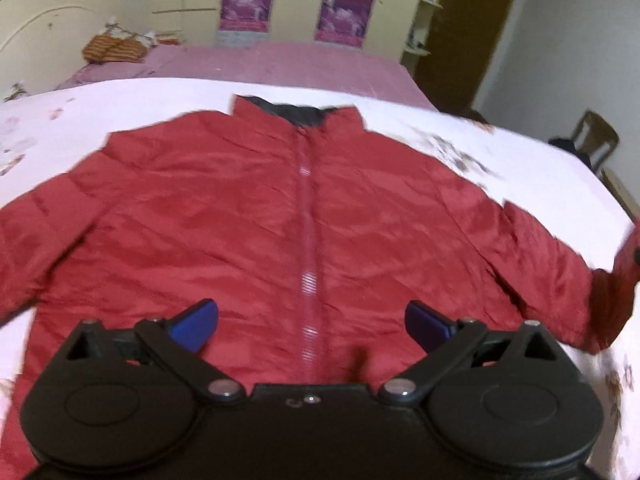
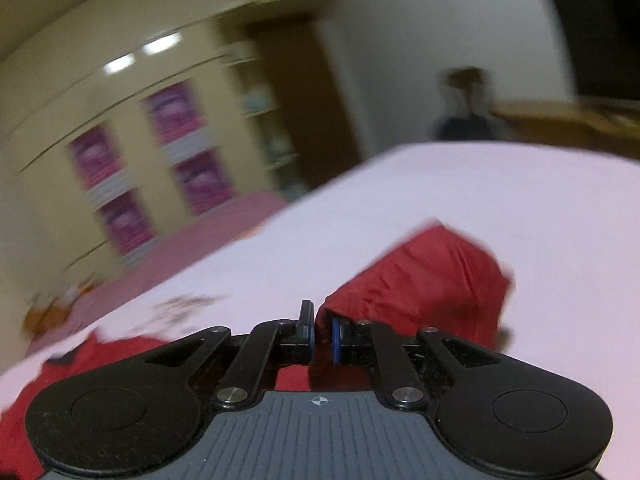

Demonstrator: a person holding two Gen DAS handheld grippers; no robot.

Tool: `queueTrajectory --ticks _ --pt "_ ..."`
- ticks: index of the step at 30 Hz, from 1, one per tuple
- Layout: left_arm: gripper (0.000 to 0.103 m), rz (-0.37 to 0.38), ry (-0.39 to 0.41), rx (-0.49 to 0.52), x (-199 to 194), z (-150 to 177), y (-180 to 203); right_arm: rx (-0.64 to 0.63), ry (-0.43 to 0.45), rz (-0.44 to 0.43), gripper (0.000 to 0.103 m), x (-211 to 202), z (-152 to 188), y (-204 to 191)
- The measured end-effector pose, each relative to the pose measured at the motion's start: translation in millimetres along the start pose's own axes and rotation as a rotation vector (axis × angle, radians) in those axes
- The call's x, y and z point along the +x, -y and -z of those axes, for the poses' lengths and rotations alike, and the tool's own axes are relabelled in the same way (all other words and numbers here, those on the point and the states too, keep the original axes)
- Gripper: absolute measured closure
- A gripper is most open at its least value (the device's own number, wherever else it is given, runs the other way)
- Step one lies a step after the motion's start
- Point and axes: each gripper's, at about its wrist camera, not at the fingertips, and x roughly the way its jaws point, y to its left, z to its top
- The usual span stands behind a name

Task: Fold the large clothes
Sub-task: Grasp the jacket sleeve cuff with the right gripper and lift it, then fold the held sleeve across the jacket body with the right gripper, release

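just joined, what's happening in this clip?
A person with two handheld grippers is starting to fold a red jacket spread zipped-up on a bed. The right gripper is shut on the sleeve, apparently lifting it. The left gripper hangs open above the jacket's lower front, holding nothing.

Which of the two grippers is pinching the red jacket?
The right gripper. Its blue pads are closed together on a fold of the red jacket, at the sleeve. The left gripper hangs wide open above the zipper, holding nothing.
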Motion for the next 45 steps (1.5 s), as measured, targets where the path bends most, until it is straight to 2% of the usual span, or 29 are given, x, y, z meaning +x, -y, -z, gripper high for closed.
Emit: queueTrajectory --ticks 4,7,10,13,16,19,20,21,23,24,25,26,27,30,32,35,37,39,41,42,45 --pt "0.003 -0.004 0.028 -0.041 -8.2 -6.2 -32.1 -0.188 -0.077 -0.196 0.093 1.5 32.8 -94.0" --pt "0.005 0.008 0.036 -0.073 -11.0 -7.2 -55.4 -0.298 -0.163 -0.292 0.093 4.7 63.2 -152.4" --pt "0.005 0.044 0.046 -0.102 -13.8 -5.7 -79.2 -0.415 -0.246 -0.370 0.093 -3.7 98.2 -204.4" --pt "0.002 0.065 0.081 -0.124 -18.8 -5.3 -96.0 -0.525 -0.324 -0.442 0.093 -17.4 139.3 -252.4" --pt "0.002 0.099 0.075 -0.140 -16.4 -5.7 -108.7 -0.567 -0.371 -0.472 0.093 -22.6 167.3 -284.3" --pt "0.002 0.163 0.064 -0.144 -8.7 -8.7 -112.6 -0.541 -0.337 -0.433 0.093 -19.1 169.5 -294.2" --pt "0.002 0.184 0.057 -0.139 -3.6 -10.7 -109.2 -0.542 -0.315 -0.399 0.093 -21.5 168.1 -295.0" --pt "0.002 0.203 0.050 -0.129 2.7 -13.8 -102.6 -0.548 -0.307 -0.367 0.093 -1.9 161.3 -288.7" --pt "0.003 0.241 0.043 -0.102 12.8 -17.7 -87.5 -0.551 -0.297 -0.283 0.092 7.0 149.0 -280.2" --pt "0.003 0.258 0.040 -0.092 16.7 -19.8 -79.6 -0.550 -0.303 -0.233 0.088 13.3 142.3 -273.0" --pt "0.003 0.271 0.038 -0.086 19.4 -20.2 -72.4 -0.542 -0.308 -0.199 0.078 16.0 138.4 -263.9" --pt "0.003 0.276 0.035 -0.078 21.7 -20.2 -66.7 -0.539 -0.302 -0.170 0.045 18.3 136.3 -255.6" --pt "0.003 0.276 0.031 -0.068 23.5 -19.0 -62.3 -0.544 -0.287 -0.157 0.035 20.4 132.0 -250.9" --pt "0.003 0.255 0.021 -0.053 26.9 -12.9 -58.4 -0.593 -0.285 -0.162 0.035 36.3 130.5 -248.6" --pt "0.003 0.238 0.012 -0.064 26.7 -10.6 -64.2 -0.616 -0.297 -0.178 0.036 43.3 134.4 -251.2" --pt "0.003 0.208 0.003 -0.092 22.1 -7.8 -78.4 -0.702 -0.313 -0.188 0.042 53.8 146.5 -260.9" --pt "0.003 0.186 0.008 -0.112 18.5 -7.4 -90.3 -0.751 -0.326 -0.165 0.058 71.8 157.4 -267.4" --pt "0.003 0.169 0.016 -0.131 14.9 -6.6 -102.9 -0.737 -0.332 -0.145 0.090 87.2 159.6 -264.9" --pt "0.004 0.160 0.019 -0.153 13.2 -6.3 -113.1 -0.683 -0.342 -0.151 0.100 89.9 153.4 -259.8" --pt "0.004 0.158 0.021 -0.166 12.5 -6.0 -118.4 -0.673 -0.327 -0.163 0.100 85.4 150.5 -259.6" --pt "0.004 0.145 0.029 -0.198 10.1 -3.4 -132.4 -0.690 -0.280 -0.289 0.101 63.7 149.1 -276.7"
